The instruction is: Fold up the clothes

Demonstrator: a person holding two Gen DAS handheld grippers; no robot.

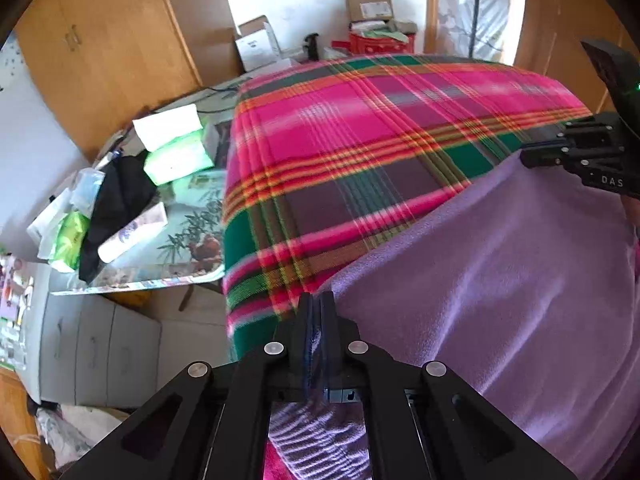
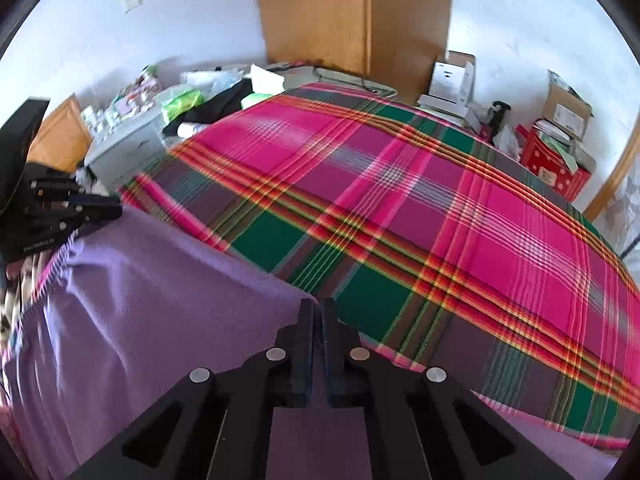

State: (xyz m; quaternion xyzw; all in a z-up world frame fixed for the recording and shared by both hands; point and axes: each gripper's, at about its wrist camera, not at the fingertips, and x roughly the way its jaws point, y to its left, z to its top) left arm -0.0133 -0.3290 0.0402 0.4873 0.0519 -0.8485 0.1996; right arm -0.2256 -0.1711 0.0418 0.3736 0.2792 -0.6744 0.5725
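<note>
The left hand-held gripper [image 1: 318, 304] has its jaws pressed together on the ribbed hem of a purple garment [image 1: 500, 280]; a fold of the cloth shows between the two fingers [image 1: 306, 332] in the left wrist view. The right hand-held gripper [image 2: 319, 310] is likewise clamped shut on the same garment, at the far end of the same edge (its jaws show no visible gap). Each hand-held gripper appears in the other's view, at the frame margin, touching the garment edge.

The purple garment hangs in soft folds between the two grip points. Its far part lies over the near part of a bed covered with a plaid blanket [image 2: 420, 208] in pink, green, orange and brown.

To the left of the bed stands a desk [image 1: 172, 256] with a printed covering. It carries white and green tissue packs [image 1: 176, 148], a black cloth [image 1: 116, 208] and a tube [image 1: 132, 232]. Beyond it stands a wooden wardrobe [image 1: 112, 52]. Cardboard boxes [image 2: 568, 112] and a red box [image 2: 554, 168] sit against the far wall.
</note>
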